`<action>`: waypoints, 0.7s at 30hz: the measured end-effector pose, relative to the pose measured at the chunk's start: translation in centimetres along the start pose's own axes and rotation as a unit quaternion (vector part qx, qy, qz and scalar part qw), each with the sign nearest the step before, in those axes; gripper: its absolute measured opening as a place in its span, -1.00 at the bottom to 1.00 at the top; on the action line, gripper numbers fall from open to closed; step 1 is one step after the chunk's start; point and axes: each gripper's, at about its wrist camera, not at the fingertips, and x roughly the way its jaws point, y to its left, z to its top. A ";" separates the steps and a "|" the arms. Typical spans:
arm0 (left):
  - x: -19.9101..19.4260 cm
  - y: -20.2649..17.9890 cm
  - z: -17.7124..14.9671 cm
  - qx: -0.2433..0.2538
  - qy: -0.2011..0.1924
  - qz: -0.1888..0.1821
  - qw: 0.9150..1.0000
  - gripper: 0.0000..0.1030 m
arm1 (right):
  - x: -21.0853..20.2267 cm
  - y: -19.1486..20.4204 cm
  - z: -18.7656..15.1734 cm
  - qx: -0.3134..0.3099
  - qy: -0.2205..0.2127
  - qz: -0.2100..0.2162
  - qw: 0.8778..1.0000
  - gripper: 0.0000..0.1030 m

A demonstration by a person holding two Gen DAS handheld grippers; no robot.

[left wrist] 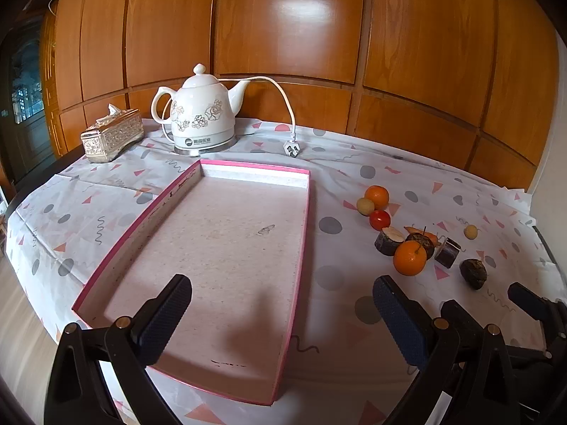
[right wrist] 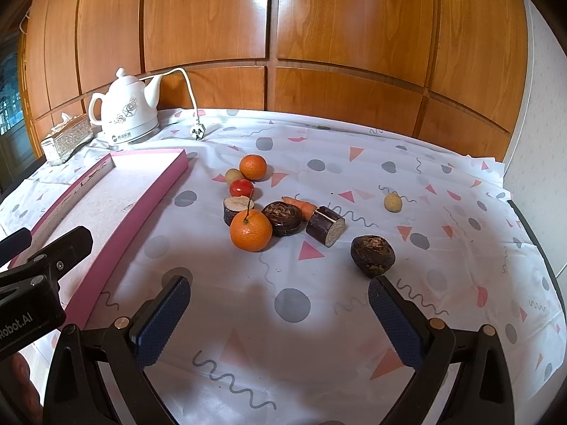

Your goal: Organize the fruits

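A shallow pink-edged tray (left wrist: 304, 212) lies empty on the table; it also shows in the right wrist view (right wrist: 152, 191). Right of it sits a cluster of produce: a near tangerine (right wrist: 251, 230) (left wrist: 409, 258), a far tangerine (right wrist: 252, 166) (left wrist: 377, 196), a red tomato (right wrist: 241, 188), a carrot (right wrist: 301, 205), dark cut pieces (right wrist: 325, 226) and a dark round fruit (right wrist: 372, 255). A small yellow fruit (right wrist: 393, 202) lies apart. My left gripper (left wrist: 281, 308) is open over the tray's near end. My right gripper (right wrist: 278, 310) is open, short of the near tangerine.
A white kettle (left wrist: 200, 113) with a cord and plug (left wrist: 292, 148) stands behind the tray. A silver tissue box (left wrist: 111, 134) sits at the back left. A patterned cloth (right wrist: 443, 248) covers the table; wood panels stand behind.
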 end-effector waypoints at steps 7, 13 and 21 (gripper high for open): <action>0.1 -0.5 0.0 0.005 0.001 0.000 1.000 0.99 | 0.0 -0.1 -0.1 0.002 0.000 0.001 1.000 0.99; 0.0 -1.0 0.0 0.013 0.001 -0.002 1.000 0.99 | 0.1 -0.7 -0.1 0.012 0.001 0.003 1.000 0.99; 0.2 -2.0 0.3 0.030 0.001 -0.016 0.999 0.99 | 0.2 -2.6 0.1 0.028 0.002 0.010 1.000 0.99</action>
